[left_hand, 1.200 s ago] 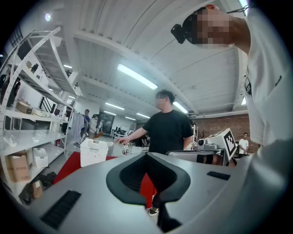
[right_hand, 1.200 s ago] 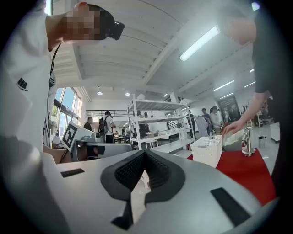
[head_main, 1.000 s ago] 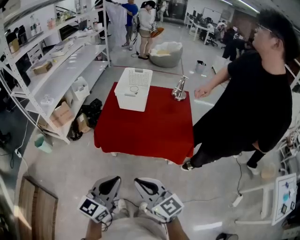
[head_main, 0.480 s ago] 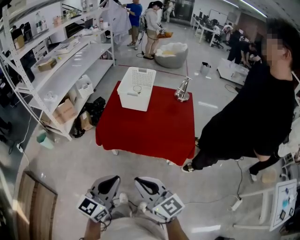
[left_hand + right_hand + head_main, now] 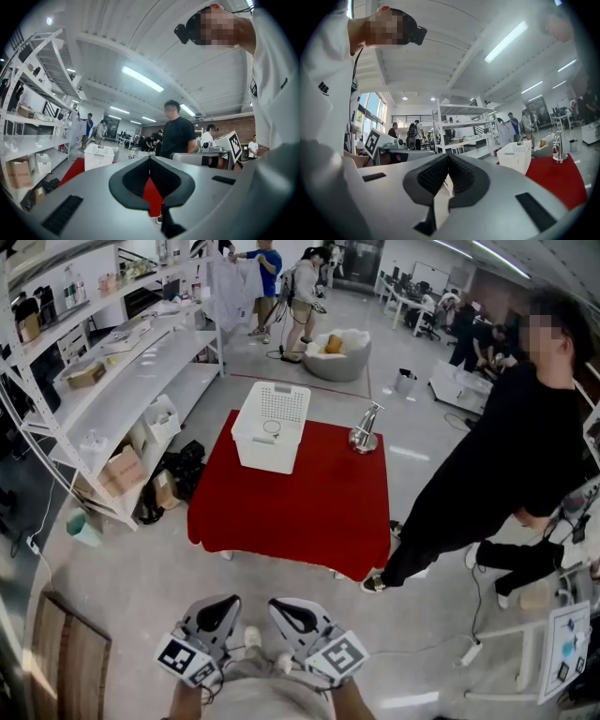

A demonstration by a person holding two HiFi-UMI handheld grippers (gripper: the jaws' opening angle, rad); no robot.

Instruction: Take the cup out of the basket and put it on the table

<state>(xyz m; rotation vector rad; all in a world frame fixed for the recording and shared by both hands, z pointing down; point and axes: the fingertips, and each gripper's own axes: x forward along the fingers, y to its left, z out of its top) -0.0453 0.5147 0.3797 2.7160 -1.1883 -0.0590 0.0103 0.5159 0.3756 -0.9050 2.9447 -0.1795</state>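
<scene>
cup [image 5: 272,427] in white basket [image 5: 262,457], only its round rim showing; basket on far left part of red table [image 5: 300,512]. left gripper [image 5: 225,601] and right gripper [image 5: 281,606] low near body, well apart from table, both closed, empty. black-and-white square markers [image 5: 187,659] on cubes.

I see the red-draped square surface [image 5: 291,502] mid-floor, well apart from my left gripper [image 5: 225,600] and right gripper [image 5: 282,605] at the near edge. The white perforated plastic basket [image 5: 253,448] sits on its far left corner, with the round-rimmed cup [image 5: 272,427] inside. A silver metal piece [image 5: 364,430] stands at the far right. White metal shelving [image 5: 112,371] runs along the left. A person in black [image 5: 506,456] stands to the right.
</scene>
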